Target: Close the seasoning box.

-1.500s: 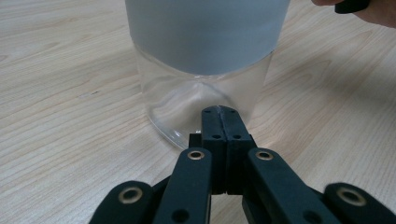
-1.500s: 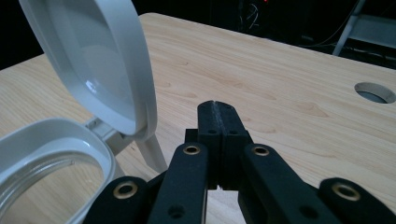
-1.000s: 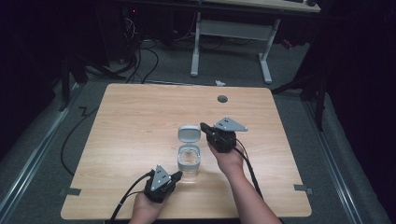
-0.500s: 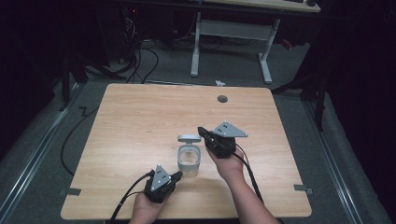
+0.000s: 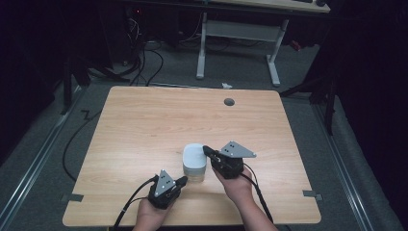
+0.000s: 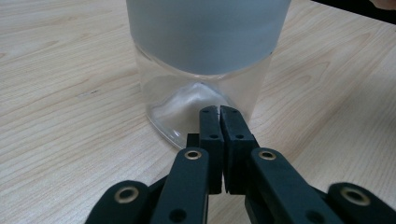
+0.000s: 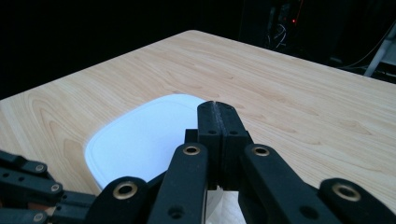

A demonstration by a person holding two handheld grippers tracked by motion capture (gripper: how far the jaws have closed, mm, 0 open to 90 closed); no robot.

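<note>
A clear square container (image 5: pixel 195 172) stands on the wooden table (image 5: pixel 144 125) near its front edge, with a white lid (image 5: pixel 194 155) resting on top. My right gripper (image 5: pixel 208 150) is shut, its tips lying over the lid's right edge; in the right gripper view the shut tips (image 7: pixel 217 106) sit just above the lid (image 7: pixel 135 140). My left gripper (image 5: pixel 182 180) is shut too and points at the container's lower front. In the left gripper view its tips (image 6: pixel 219 109) are at the clear base (image 6: pixel 196 98), under the frosted lid (image 6: pixel 205 32).
A round cable hole (image 5: pixel 229 102) sits at the table's far right. Grey tape marks (image 5: pixel 71 197) lie on the front corners. Beyond the table a white desk frame (image 5: pixel 235 33) and cables (image 5: pixel 144 57) are on the dark floor.
The lid lay on the table behind the container a second ago. The right gripper brought it toward me, and it now sits on the container. The left gripper stayed put.
</note>
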